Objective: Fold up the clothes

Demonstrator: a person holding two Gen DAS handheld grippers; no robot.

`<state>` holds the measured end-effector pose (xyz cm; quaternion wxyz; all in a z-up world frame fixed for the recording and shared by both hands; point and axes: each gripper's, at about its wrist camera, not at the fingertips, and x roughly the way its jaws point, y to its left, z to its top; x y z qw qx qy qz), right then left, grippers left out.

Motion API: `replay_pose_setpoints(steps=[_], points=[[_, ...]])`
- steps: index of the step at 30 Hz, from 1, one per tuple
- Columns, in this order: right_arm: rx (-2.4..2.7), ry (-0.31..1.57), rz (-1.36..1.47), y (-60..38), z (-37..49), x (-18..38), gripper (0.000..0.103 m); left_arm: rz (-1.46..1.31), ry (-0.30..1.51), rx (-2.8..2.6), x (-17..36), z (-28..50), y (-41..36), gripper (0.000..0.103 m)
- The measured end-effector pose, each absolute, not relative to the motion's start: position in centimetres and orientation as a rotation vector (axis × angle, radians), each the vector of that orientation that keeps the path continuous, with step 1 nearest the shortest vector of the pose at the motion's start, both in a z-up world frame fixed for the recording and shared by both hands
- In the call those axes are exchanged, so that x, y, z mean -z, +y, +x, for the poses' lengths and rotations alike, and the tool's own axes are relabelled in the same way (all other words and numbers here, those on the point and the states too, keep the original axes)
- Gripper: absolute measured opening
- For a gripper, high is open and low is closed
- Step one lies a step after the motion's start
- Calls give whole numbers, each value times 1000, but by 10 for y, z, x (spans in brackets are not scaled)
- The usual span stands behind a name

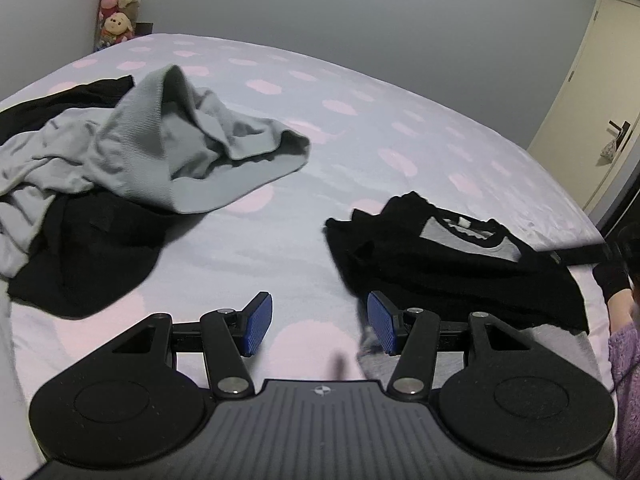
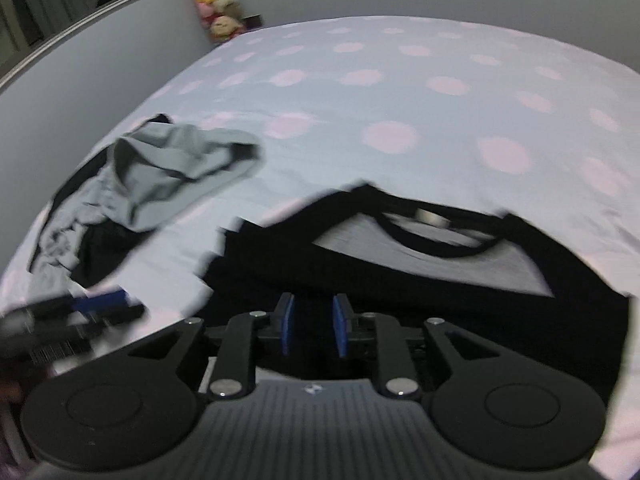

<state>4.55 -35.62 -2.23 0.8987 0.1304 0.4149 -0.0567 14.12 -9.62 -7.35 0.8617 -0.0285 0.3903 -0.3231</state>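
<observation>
Seeing a grey-and-black clothes pile (image 1: 120,168) far left on my dotted bedsheet (image 1: 360,92). Left gripper (image 1: 320,324) hovers, fingers wide apart, empty. Black-and-grey T-shirt (image 2: 420,264) lies right; right gripper (image 2: 314,320) fingers parted over its near hem.

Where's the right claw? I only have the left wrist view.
Observer: The right claw is over the near black part of the black-and-grey shirt, jaws narrowly apart.
Operator: Gripping fabric?
Observer: Cannot tell. Only dark cloth shows between its blue pads.
Operator: How does my left claw look from that side?
Observer: The left claw is blurred in the right wrist view, low over the dotted bed sheet, to the left of the shirt.
</observation>
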Motion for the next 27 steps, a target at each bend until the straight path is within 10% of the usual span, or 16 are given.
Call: replay_pose_setpoints(steps=[15,21,27], points=[[318,840,7,-440,-76,70,35,4,940,689,87,181,-174,49],[308,832,-72,-438,-77,91,45,4,972,688,93,188,-185,23],[382,782,-57,-445,-83,94,7,-2,945,704,74,186,-188,4]])
